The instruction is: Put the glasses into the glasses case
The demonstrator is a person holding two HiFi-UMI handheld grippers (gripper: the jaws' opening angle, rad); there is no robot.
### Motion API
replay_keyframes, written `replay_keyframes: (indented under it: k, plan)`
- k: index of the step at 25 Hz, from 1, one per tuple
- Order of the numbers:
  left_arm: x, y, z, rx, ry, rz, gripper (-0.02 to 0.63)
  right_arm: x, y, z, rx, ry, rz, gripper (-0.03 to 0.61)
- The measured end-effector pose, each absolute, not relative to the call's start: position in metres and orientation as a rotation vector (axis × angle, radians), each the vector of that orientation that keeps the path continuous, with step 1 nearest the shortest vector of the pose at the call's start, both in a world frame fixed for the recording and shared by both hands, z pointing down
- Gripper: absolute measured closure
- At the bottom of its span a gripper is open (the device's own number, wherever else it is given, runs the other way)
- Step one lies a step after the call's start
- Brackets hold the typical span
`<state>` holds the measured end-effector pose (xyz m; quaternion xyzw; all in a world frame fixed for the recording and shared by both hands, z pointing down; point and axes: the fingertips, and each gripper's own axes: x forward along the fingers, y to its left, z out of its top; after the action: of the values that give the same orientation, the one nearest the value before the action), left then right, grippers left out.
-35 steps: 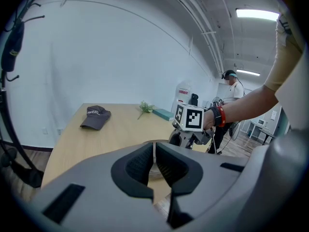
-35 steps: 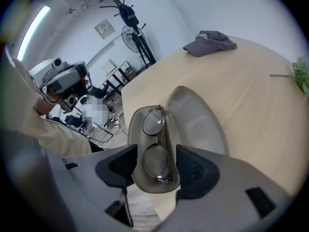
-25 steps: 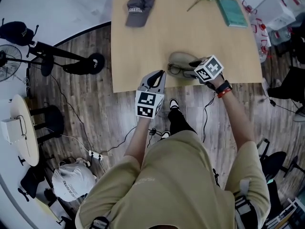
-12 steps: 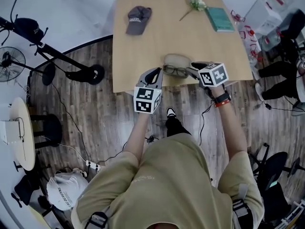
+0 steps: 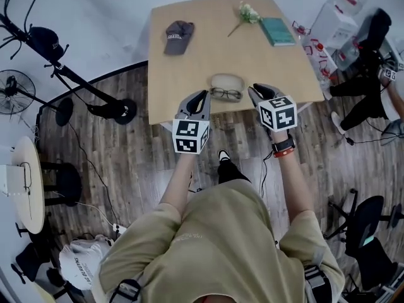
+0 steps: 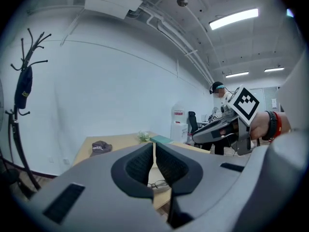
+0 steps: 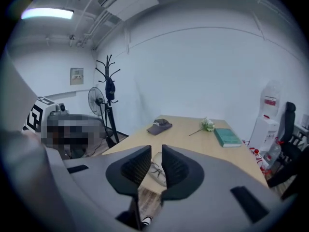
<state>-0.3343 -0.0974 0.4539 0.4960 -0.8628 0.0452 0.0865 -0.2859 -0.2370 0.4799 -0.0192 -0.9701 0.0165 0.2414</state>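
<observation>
1. Hovering at the near edge of the table [image 5: 189,62], both grippers hold nothing, so the grasp has not been made.
2. The glasses [image 5: 226,94] lie just beside the glasses case [image 5: 227,80], on its near side.
3. The left gripper [image 5: 201,97] has its jaws nearly together, and the right gripper [image 5: 256,93] is closing its jaws on air.
4. Next, I judge, one gripper must open and pinch the frame.

Can't read the print on the cap [image 5: 178,35] or the book [image 5: 277,31]. Seeing only part of the glasses [image 6: 159,184] behind the left tongs [image 6: 154,146] in their own view.
</observation>
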Motion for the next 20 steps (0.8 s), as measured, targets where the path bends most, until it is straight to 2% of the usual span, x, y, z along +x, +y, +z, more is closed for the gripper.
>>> replay_keyframes:
  k: [9, 12, 20]
  plan:
    - [-0.303, -0.079, 0.438, 1.498, -2.610, 0.162, 0.578, -0.243, -0.207, 0.461, 0.086, -2.781, 0.140, 0.531]
    - [-0.298, -0.072, 0.436, 1.506, -2.610, 0.139, 0.578, -0.231, -0.201, 0.448, 0.147, -2.836, 0.143, 0.561]
    - [-0.277, -0.066, 0.417, 1.547, -2.637, 0.103, 0.578, -0.197, -0.198, 0.419, 0.312, -2.952, 0.190, 0.563]
